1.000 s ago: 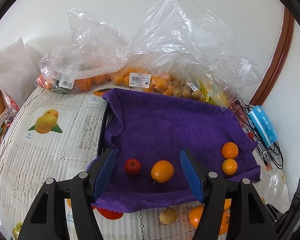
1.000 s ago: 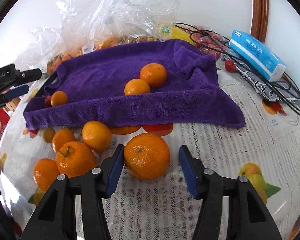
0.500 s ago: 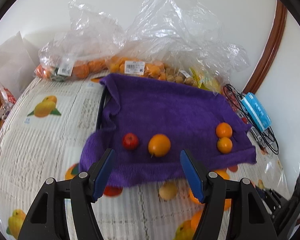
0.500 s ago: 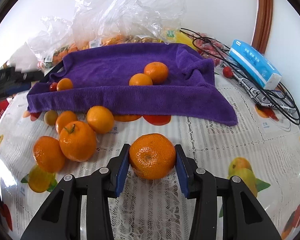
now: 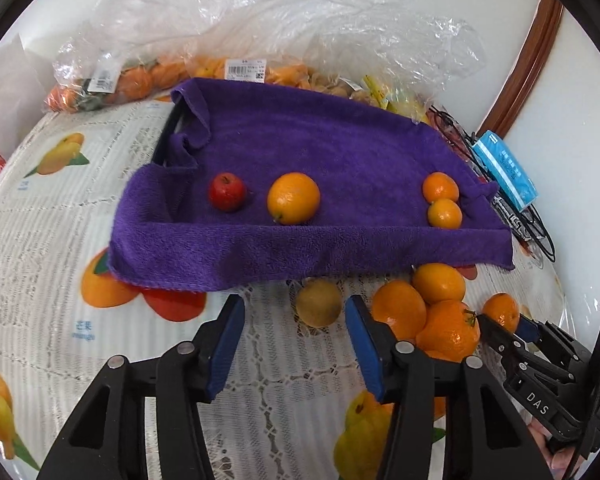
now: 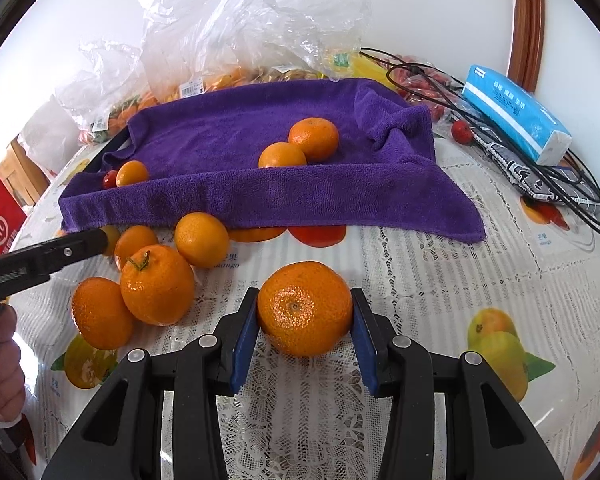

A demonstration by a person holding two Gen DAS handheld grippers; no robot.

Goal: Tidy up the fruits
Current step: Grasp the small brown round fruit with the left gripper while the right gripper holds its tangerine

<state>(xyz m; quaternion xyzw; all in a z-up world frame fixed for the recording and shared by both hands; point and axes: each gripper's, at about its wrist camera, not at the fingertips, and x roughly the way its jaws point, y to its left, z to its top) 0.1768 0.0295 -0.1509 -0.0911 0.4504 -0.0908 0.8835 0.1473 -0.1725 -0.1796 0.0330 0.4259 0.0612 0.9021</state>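
Note:
My right gripper (image 6: 305,312) is shut on a large orange mandarin (image 6: 305,308) just above the tablecloth, in front of the purple towel (image 6: 260,184). On the towel lie two small oranges (image 6: 296,144), another orange (image 6: 132,173) and a small red fruit (image 6: 109,179). My left gripper (image 5: 296,340) is open and empty, low over the cloth. A yellow-brown fruit (image 5: 319,303) lies just ahead between its fingers. To its right sits a cluster of oranges (image 5: 424,308). In the left wrist view the towel (image 5: 300,152) holds the red fruit (image 5: 227,191), an orange (image 5: 293,198) and two small oranges (image 5: 442,200).
Clear plastic bags of fruit (image 5: 260,32) stand behind the towel. A blue tissue pack (image 6: 516,118) and black cables (image 6: 548,184) lie at the right. A black tray edge (image 5: 168,136) shows under the towel's left side. The tablecloth (image 6: 460,280) is lace with printed fruit.
My right gripper closed on the large mandarin. My left gripper drew back off the towel and down toward the table, so the loose fruit in front of the towel is now near its fingers.

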